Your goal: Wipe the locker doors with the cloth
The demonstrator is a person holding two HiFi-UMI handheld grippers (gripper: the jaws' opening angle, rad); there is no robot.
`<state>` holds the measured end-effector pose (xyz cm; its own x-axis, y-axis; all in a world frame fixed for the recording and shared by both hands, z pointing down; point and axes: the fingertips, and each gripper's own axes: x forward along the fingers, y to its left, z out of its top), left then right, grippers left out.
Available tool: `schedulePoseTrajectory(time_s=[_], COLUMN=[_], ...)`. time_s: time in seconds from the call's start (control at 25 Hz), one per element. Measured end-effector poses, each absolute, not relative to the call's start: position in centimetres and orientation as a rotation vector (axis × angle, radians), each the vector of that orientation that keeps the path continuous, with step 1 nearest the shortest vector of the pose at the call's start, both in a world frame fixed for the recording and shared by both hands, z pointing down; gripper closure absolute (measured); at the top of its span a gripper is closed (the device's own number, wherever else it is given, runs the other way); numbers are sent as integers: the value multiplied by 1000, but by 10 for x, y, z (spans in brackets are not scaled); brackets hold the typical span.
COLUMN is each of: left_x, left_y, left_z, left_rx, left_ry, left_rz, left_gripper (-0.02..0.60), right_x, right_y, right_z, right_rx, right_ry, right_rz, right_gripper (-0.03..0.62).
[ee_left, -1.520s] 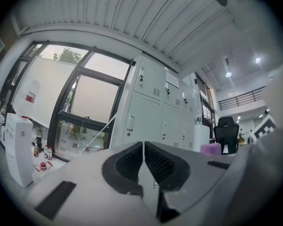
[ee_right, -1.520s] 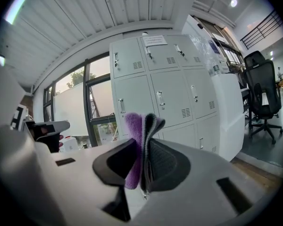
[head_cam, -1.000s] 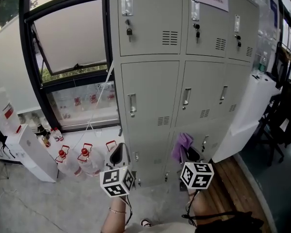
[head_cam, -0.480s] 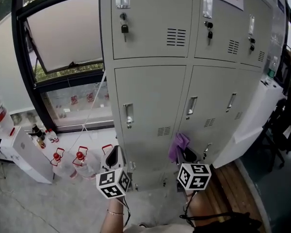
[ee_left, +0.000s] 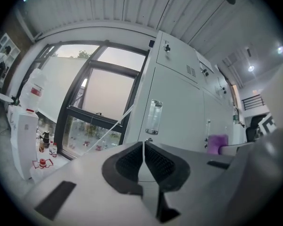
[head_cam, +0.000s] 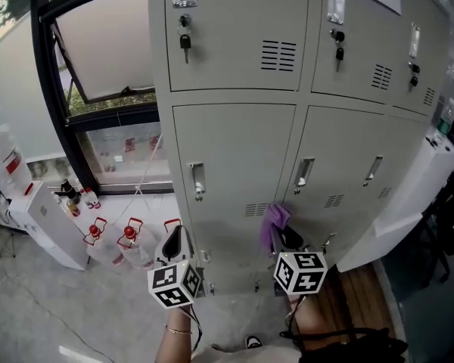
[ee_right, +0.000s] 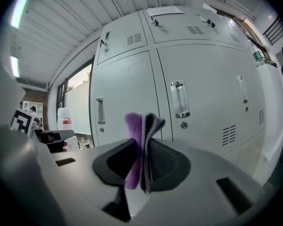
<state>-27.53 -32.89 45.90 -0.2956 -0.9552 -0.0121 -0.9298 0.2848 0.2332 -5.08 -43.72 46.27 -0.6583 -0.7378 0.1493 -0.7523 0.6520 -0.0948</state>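
Note:
A bank of grey metal lockers fills the head view, with handles, vents and keys on the doors. My right gripper is shut on a folded purple and grey cloth, held up a short way before a lower middle door. In the right gripper view the cloth sticks up between the jaws, with the locker doors behind it. My left gripper is shut with nothing in it, low beside the left column; its view shows the locker's side and the pressed pads.
A black-framed window stands left of the lockers. On the floor below it are red-capped water jugs and a white water dispenser. A white cabinet abuts the lockers on the right, above a wooden floor strip.
The view has closed in on the lockers and shifted left. Both grippers keep their places at the bottom, the cloth still held by the right one.

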Motion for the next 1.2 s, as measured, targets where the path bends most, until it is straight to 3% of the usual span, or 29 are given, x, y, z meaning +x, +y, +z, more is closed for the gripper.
schedulePoseTrajectory(time_s=[0.48,1.2], left_x=[-272,-301], left_y=[-337,-362], left_z=[443,302], left_rx=[1789,2022], left_ry=[-2456,-2509], left_rz=[-164,-179], left_gripper=[566,566], right_x=[-69,-101], right_y=[-441,-438], right_z=[439,277], right_rx=[1125,984], right_ry=[-2835,-2832], right_rz=[124,-627], right_gripper=[520,520])
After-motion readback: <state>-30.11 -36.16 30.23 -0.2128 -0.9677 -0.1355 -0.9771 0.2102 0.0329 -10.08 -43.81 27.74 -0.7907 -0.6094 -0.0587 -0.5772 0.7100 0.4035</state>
